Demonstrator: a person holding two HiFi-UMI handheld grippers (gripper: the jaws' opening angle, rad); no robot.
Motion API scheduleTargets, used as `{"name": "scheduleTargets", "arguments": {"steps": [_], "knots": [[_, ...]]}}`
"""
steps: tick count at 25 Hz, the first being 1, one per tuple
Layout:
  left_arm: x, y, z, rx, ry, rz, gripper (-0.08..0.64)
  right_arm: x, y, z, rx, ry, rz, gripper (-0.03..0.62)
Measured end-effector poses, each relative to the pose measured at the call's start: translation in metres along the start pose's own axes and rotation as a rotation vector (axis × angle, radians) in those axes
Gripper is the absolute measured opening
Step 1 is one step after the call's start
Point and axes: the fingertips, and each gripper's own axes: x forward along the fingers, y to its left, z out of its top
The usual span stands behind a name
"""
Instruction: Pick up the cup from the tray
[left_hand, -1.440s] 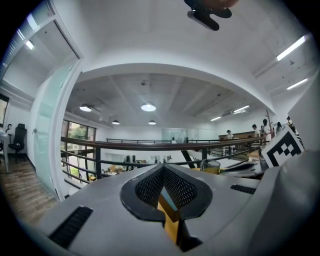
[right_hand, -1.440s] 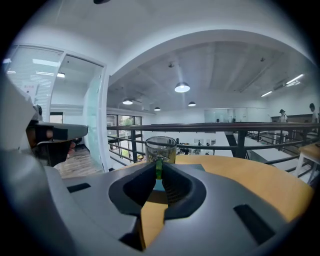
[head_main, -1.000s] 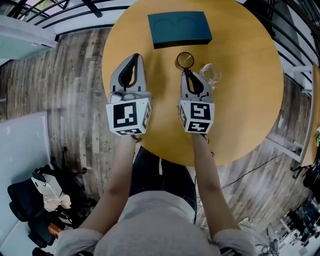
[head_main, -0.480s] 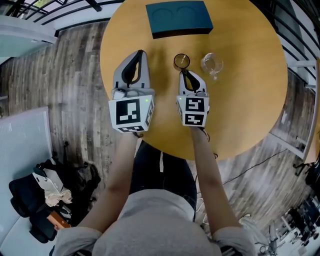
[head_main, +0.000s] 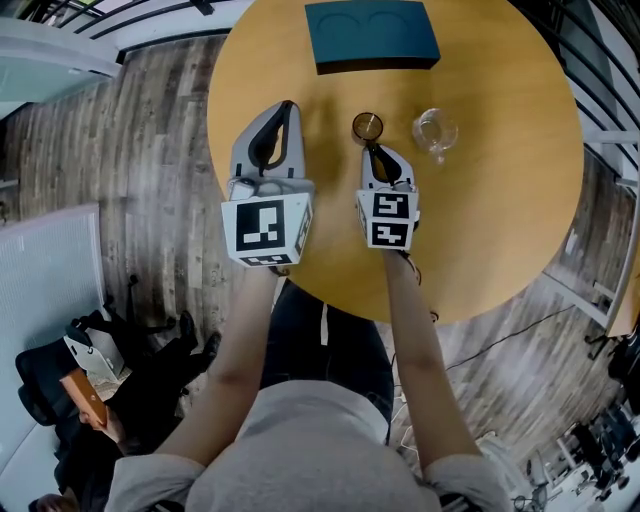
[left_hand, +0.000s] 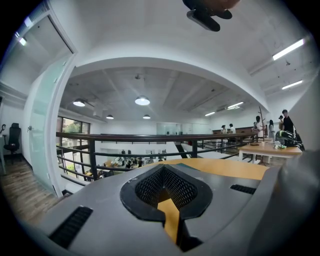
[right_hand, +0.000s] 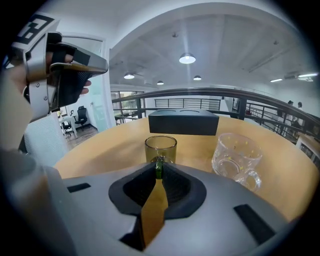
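Note:
A small green-tinted glass cup (head_main: 367, 127) (right_hand: 160, 148) stands upright just in front of my right gripper (head_main: 373, 148) (right_hand: 159, 170), which is shut on its handle. The cup is low over the round wooden table (head_main: 500, 200); I cannot tell whether it touches the top. The dark teal tray (head_main: 372, 35) (right_hand: 183, 122) lies beyond it at the far edge, with two round hollows and nothing in them. My left gripper (head_main: 285, 107) (left_hand: 164, 167) hangs to the left over the table, its tips together and nothing between them.
A clear glass mug (head_main: 436, 133) (right_hand: 236, 154) stands on the table right of the green cup, its handle toward me. The table's edge curves close on the left, with a wooden floor below. A black railing runs behind the table.
My right gripper has sunk toward the table with the green cup in it. The left gripper and the clear mug have stayed where they were.

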Motion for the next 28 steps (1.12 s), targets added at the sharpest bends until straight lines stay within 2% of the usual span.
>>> {"name": "scheduleTargets", "arguments": {"steps": [4, 15, 18, 21, 24, 28], "knots": [[0.000, -0.001, -0.001, -0.006, 0.001, 0.000, 0.005, 0.000, 0.001, -0.003, 0.009, 0.016, 0.005, 0.037], [-0.003, 0.002, -0.003, -0.017, 0.005, 0.004, 0.005, 0.004, 0.008, -0.008, -0.042, 0.055, 0.013, 0.040], [-0.004, 0.003, -0.003, -0.020, 0.005, 0.008, 0.005, 0.005, 0.007, -0.010, -0.022, 0.051, 0.025, 0.118], [-0.007, 0.003, -0.001, -0.020, 0.001, 0.012, 0.005, -0.004, 0.003, -0.008, -0.023, 0.043, 0.009, 0.123], [-0.011, 0.003, 0.003, -0.018, -0.007, 0.014, 0.005, -0.029, -0.007, 0.015, 0.011, -0.038, -0.030, 0.123], [-0.012, 0.003, 0.014, -0.021, -0.026, 0.021, 0.005, -0.073, -0.024, 0.087, 0.088, -0.251, -0.061, 0.103]]}}
